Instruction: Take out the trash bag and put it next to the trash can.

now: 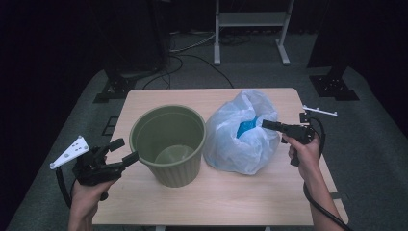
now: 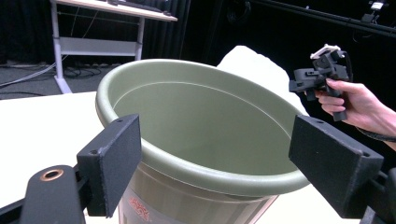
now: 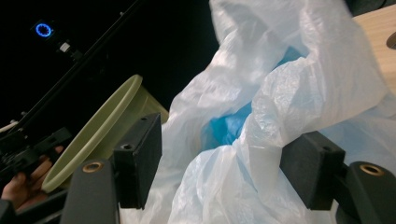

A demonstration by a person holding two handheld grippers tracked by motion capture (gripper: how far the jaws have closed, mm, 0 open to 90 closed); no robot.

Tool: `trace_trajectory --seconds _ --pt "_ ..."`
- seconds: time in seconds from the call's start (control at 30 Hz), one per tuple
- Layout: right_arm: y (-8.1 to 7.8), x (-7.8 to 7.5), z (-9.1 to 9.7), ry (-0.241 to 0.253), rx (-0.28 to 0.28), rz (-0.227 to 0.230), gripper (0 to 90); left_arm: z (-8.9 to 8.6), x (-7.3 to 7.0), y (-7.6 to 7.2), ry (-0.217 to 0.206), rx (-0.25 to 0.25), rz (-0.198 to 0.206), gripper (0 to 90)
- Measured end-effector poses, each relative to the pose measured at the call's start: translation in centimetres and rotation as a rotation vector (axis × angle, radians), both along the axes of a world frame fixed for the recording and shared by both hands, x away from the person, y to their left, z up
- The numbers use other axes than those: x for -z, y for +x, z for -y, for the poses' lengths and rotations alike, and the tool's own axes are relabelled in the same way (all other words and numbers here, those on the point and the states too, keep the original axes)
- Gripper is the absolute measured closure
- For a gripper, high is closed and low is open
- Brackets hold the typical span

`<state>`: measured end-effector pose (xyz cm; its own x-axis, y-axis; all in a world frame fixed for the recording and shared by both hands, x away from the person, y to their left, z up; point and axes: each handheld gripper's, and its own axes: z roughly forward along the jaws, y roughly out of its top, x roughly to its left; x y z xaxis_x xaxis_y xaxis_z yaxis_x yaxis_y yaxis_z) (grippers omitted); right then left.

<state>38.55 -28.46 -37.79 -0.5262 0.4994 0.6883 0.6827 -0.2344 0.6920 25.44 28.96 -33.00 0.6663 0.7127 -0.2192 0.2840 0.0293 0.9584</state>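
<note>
An olive-green plastic bucket [image 1: 168, 144] stands upright and looks empty in the middle of the wooden table [image 1: 231, 197]. To its right lies a crumpled white plastic bag [image 1: 245, 139] with something blue [image 1: 246, 127] inside its mouth. My left gripper [image 1: 125, 150] is open just left of the bucket. In the left gripper view the bucket [image 2: 201, 121] has its near rim between the wide jaws of that gripper [image 2: 219, 172]. My right gripper [image 1: 266, 124] points left into the bag's mouth. In the right gripper view it [image 3: 226, 163] is open, with folds of the bag [image 3: 280, 93] between its jaws.
A white-framed stand [image 1: 250, 29] and cables [image 1: 192, 53] are on the floor beyond the table. Dark equipment bases [image 1: 115, 86] flank the far corners. Bare tabletop lies in front of the bucket and bag.
</note>
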Motion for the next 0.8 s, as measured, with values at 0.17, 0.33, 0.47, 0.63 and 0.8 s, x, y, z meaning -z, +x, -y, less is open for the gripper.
trace_trajectory --seconds 0.17,0.33,0.47,0.63,0.8 --pt "-0.8 0.6 0.1 -0.036 -0.041 0.005 32.3 0.2 0.1 0.1 0.006 0.005 -0.005 15.9" --pt "-1.5 1.5 -0.1 -0.075 -0.052 0.033 32.2 0.3 0.1 0.1 0.005 0.005 -0.006 15.9" --pt "-2.2 1.8 -0.1 -0.117 -0.018 0.075 31.8 0.2 0.1 0.0 0.001 0.004 -0.005 15.9" --pt "-3.3 1.8 0.0 -0.154 0.034 0.172 31.6 0.1 0.0 0.0 0.002 0.002 -0.002 15.9" --pt "-4.1 2.1 -0.2 -0.203 0.013 0.201 31.3 0.1 0.0 0.0 0.001 0.004 0.0 15.9"
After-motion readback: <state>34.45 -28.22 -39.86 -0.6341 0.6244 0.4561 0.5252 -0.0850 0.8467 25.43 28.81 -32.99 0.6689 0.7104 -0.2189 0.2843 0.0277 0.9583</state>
